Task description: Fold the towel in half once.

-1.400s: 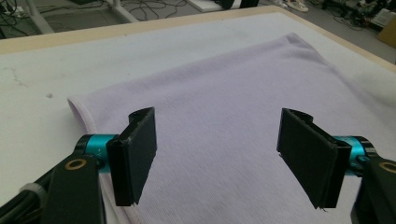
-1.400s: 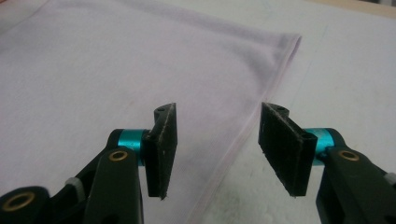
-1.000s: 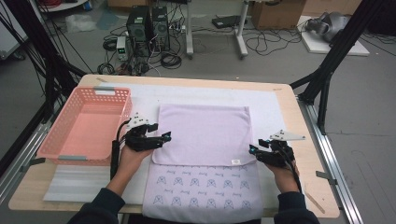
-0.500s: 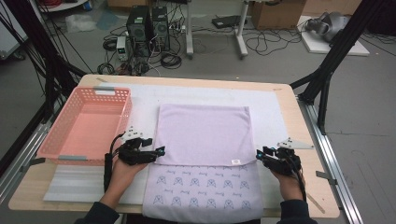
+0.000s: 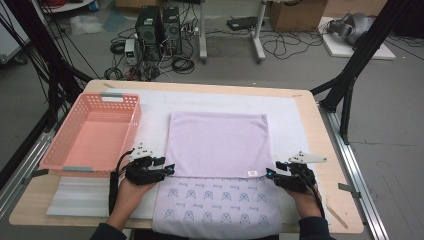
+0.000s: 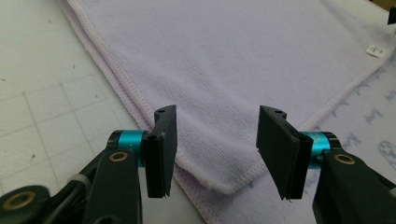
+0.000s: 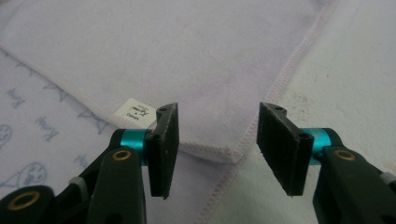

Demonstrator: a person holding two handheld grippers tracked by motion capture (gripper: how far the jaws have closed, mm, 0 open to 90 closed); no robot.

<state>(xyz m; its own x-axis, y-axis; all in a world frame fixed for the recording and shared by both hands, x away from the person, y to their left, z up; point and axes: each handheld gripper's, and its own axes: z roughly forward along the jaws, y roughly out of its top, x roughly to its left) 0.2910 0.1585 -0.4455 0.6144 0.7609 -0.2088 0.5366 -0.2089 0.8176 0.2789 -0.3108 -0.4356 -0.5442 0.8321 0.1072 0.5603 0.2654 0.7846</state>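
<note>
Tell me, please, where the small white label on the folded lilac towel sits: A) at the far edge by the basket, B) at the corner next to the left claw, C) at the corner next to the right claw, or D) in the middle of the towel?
C: the white label lies at the near corner of the lilac towel, just beside the right claw, with its jaws apart.

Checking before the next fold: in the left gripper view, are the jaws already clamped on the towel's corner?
No. The left gripper has its jaws apart, the folded towel corner lying between them with neither pad pressing it.

pink basket (image 5: 92, 135), white mat (image 5: 295, 125)
</note>
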